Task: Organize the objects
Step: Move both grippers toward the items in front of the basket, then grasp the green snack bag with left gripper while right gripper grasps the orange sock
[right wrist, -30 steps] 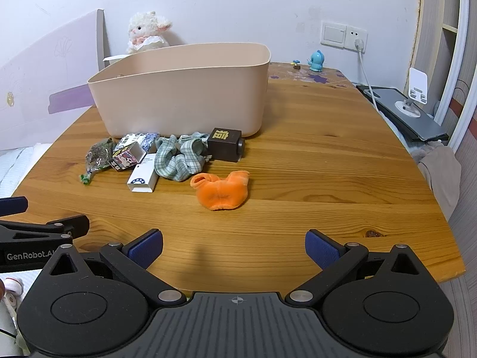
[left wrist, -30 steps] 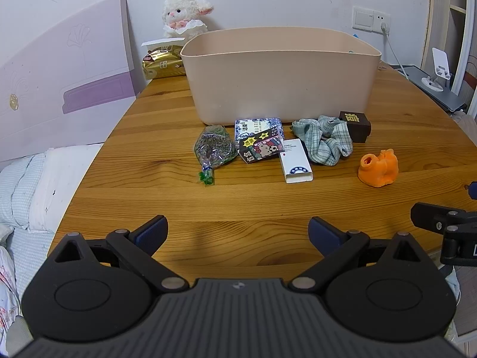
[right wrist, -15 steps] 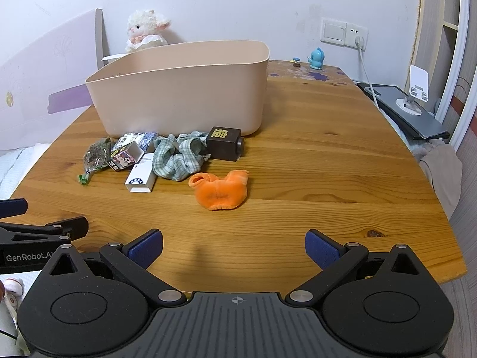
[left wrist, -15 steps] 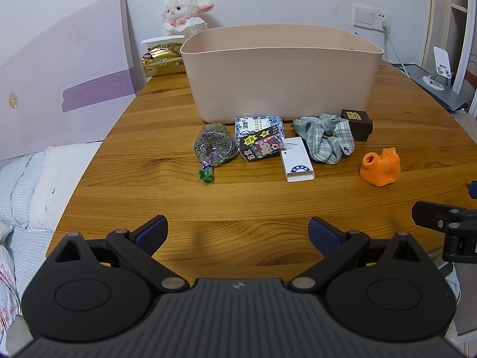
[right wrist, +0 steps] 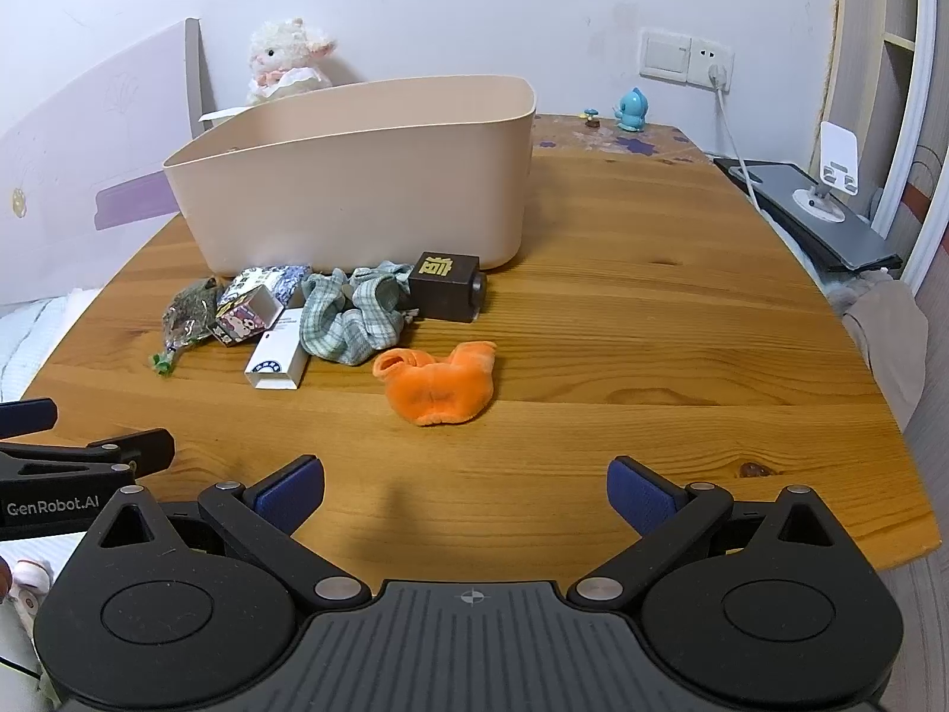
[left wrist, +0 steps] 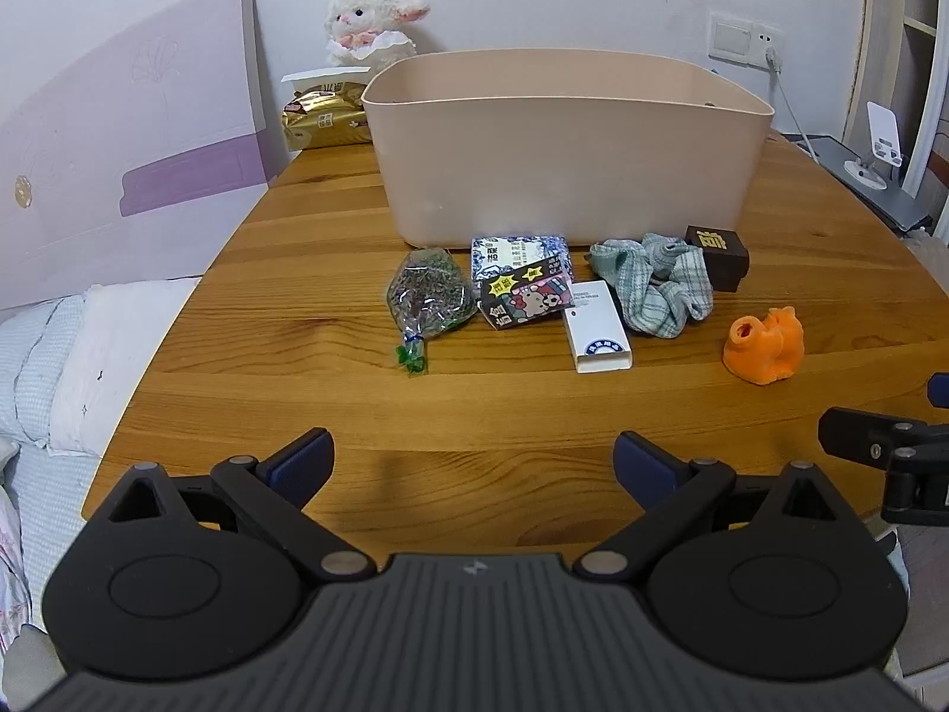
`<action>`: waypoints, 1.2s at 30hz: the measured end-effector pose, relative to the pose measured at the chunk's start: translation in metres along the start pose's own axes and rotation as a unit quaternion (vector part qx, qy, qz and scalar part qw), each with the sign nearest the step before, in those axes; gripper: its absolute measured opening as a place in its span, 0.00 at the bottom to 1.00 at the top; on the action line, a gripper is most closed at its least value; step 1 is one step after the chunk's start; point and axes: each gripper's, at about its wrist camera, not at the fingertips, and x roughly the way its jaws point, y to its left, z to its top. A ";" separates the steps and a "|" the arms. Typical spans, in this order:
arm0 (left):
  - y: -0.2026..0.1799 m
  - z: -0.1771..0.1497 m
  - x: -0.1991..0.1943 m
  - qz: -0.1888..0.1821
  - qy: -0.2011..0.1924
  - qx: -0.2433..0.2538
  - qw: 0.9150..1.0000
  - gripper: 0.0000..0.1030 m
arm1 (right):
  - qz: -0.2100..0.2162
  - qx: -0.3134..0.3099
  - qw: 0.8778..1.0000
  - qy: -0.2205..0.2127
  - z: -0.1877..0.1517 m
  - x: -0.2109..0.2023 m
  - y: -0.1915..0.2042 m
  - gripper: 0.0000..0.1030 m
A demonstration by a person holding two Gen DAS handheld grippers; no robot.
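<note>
Glossy wood table (left wrist: 534, 415), matt plastic bin (left wrist: 563, 160), fleecy orange sock (right wrist: 439, 382).

Around the edges of the wooden desk (right wrist: 682, 308)

A white plush lamb (left wrist: 368, 21) sits at the far end against the wall, above a gold packet (left wrist: 323, 121). A pale board with a purple band (left wrist: 130, 142) leans at the left, beside a bed with white bedding (left wrist: 89, 356). On the right, a blue figurine (right wrist: 630, 110) stands near the wall socket (right wrist: 685, 56), whose white cable (right wrist: 735, 142) runs down towards a grey tablet (right wrist: 812, 219) carrying a white phone stand (right wrist: 833, 175).
</note>
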 end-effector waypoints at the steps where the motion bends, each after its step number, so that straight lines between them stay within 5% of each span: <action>1: 0.001 0.001 0.001 0.001 0.001 -0.001 1.000 0.98 | 0.001 0.000 1.000 0.001 0.000 0.001 0.000 1.00; 29: 0.028 0.032 0.068 0.004 0.016 -0.011 1.000 0.98 | 0.000 -0.003 1.000 0.014 0.021 0.059 -0.001 1.00; 36: 0.042 0.045 0.100 -0.004 0.028 -0.001 1.000 0.97 | 0.003 0.003 1.000 0.027 0.028 0.080 -0.003 0.91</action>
